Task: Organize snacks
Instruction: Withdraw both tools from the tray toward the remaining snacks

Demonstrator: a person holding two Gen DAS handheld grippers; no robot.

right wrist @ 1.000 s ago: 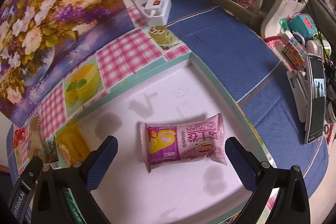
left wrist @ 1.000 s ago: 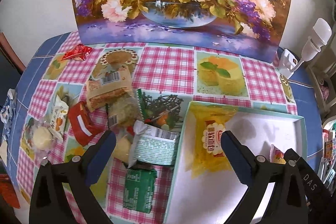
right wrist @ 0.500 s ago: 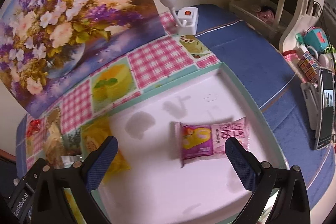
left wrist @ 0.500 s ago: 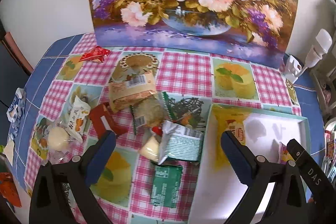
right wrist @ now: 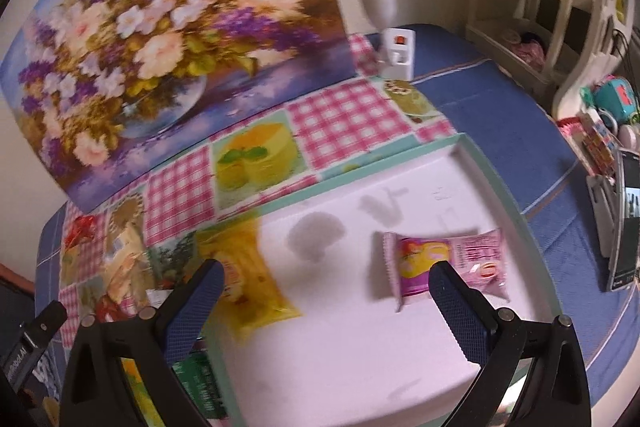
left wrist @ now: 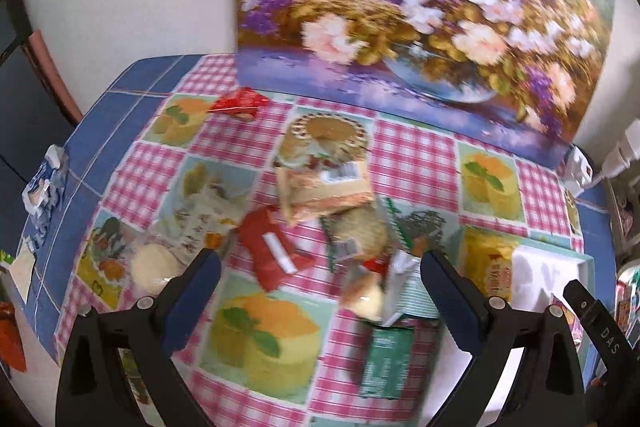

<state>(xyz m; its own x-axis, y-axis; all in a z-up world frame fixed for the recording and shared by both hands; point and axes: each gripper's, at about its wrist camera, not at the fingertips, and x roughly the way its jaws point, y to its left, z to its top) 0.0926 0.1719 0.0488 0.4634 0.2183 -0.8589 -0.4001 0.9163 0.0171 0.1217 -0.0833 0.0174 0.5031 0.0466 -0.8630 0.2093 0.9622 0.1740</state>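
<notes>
**Both grippers empty over a half-sorted table**

The shallow white tray with a teal rim [right wrist: 502,183] sat at the right end of the checked pink oilcloth table cover [left wrist: 412,155], evidently as the collecting place. Two snacks lay flat on its floor: a yellow foil packet [right wrist: 248,279] at the left edge and a pink-and-purple wrapped cake [right wrist: 444,263] further right, well apart from each other.

The unsorted pile lay left of the tray: a red sachet with a white label [left wrist: 270,255], a beige wrapped sandwich biscuit [left wrist: 326,189], a silver-and-green pouch [left wrist: 408,291] and a dark green flat packet [left wrist: 386,359] nearest. A small red wrapper [left wrist: 238,103] lay alone at the far side, near the propped flower painting [left wrist: 420,15].

Left gripper [left wrist: 320,281]: jaws spread wide, nothing between them, poised above the pile, the red sachet roughly centred ahead. I judged it was lining up a next pick.

Right gripper [right wrist: 326,287]: jaws likewise wide and empty, above the tray floor between the two stored snacks, touching neither. Both views were blurred.
</notes>
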